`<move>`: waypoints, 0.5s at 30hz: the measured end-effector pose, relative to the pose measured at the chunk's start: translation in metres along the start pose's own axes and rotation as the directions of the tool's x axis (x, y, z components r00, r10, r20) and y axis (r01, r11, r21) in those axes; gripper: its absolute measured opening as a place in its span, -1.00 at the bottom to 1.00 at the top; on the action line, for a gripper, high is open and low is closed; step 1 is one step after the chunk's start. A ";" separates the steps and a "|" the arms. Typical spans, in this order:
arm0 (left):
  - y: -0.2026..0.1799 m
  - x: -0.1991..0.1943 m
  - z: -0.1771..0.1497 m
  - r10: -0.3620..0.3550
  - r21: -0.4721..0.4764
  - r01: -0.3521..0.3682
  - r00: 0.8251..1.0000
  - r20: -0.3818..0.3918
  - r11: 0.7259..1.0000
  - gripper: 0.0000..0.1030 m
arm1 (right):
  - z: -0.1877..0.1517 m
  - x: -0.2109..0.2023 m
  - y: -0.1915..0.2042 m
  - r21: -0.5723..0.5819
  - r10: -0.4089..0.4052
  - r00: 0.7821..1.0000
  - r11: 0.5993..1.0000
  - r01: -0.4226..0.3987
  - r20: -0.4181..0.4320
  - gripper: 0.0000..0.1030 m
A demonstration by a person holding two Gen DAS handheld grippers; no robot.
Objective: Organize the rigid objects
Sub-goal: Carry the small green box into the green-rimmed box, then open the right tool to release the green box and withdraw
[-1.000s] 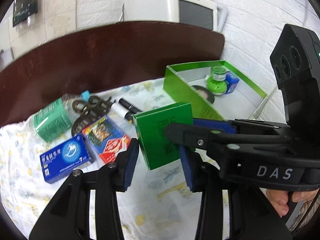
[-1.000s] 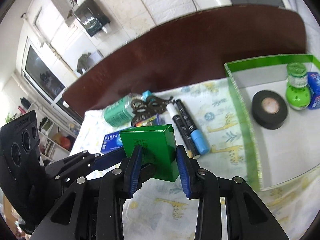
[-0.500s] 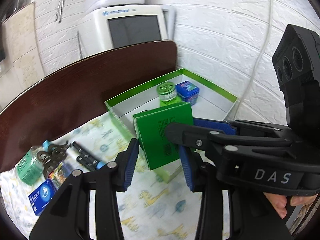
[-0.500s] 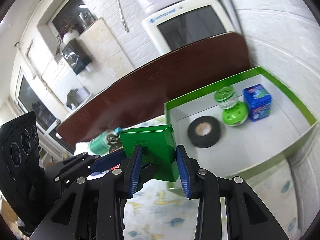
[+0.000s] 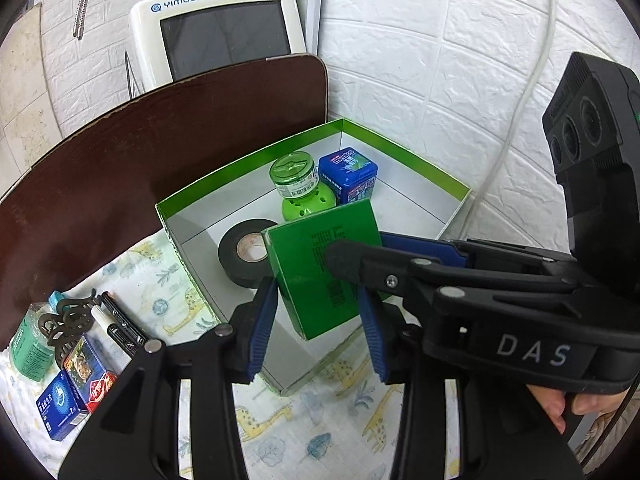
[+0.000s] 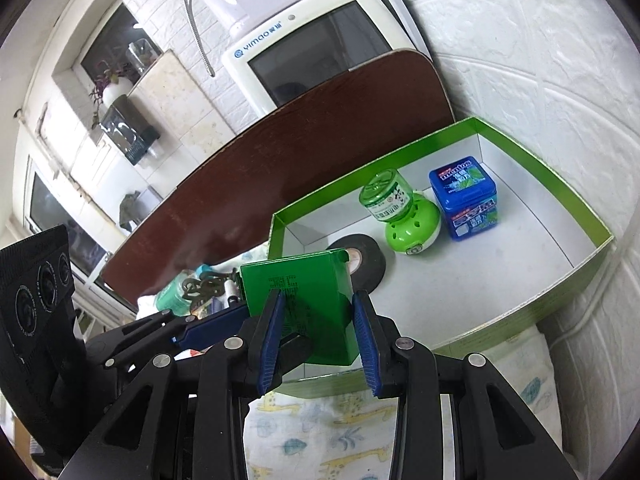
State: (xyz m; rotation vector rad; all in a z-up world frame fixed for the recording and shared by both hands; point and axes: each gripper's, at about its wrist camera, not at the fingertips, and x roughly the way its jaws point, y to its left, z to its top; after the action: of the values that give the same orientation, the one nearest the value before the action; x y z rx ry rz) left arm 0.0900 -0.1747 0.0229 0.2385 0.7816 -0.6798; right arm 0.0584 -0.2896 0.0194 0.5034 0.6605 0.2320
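A green carton (image 5: 320, 272) (image 6: 304, 300) hangs over the near corner of the green-rimmed tray (image 5: 248, 166) (image 6: 540, 172). My left gripper (image 5: 316, 308) is shut on it, its blue pads against the carton's two sides. My right gripper (image 6: 316, 312) grips the same carton and reaches in from the right in the left wrist view (image 5: 360, 246). Inside the tray lie a black tape roll (image 5: 240, 254) (image 6: 368, 256), a green bottle on a round base (image 5: 296, 184) (image 6: 400, 212) and a blue mint tub (image 5: 350, 174) (image 6: 466, 196).
On the giraffe-print cloth to the left lie markers (image 5: 120, 324), a dark hair claw (image 5: 68, 320), a teal bottle (image 5: 30, 348), a blue box (image 5: 60, 404) and a card pack (image 5: 90, 372). A brown board (image 5: 160, 128) and a white appliance (image 5: 224, 36) stand behind. A white wall lies right.
Both grippers have carried the green carton to the right, from above the cloth and loose items to above the tray. Their hold on it looks unchanged.
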 end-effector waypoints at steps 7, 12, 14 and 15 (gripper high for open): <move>-0.001 0.013 0.001 0.002 0.000 -0.002 1.000 -0.030 1.000 -0.22 | -0.001 0.009 -0.011 0.020 0.000 1.000 1.000 0.000 -0.019 -0.28; 0.000 0.018 0.000 -0.001 -0.006 0.001 0.999 -0.046 1.000 -0.22 | -0.003 0.014 -0.013 0.028 -0.005 0.999 1.000 0.006 -0.033 -0.28; 0.000 0.019 0.000 -0.003 -0.006 0.002 0.999 -0.049 1.000 -0.22 | -0.003 0.015 -0.015 0.034 -0.005 0.999 0.999 0.006 -0.038 -0.28; 0.000 0.019 0.000 -0.005 -0.008 0.004 0.999 -0.051 1.000 -0.22 | -0.003 0.016 -0.015 0.034 -0.007 0.999 0.999 0.008 -0.039 -0.28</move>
State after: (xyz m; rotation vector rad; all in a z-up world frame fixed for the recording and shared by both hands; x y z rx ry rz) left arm 0.0999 -0.1834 0.0090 0.2479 0.8332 -0.6769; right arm 0.0690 -0.2957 0.0014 0.5301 0.7053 0.2244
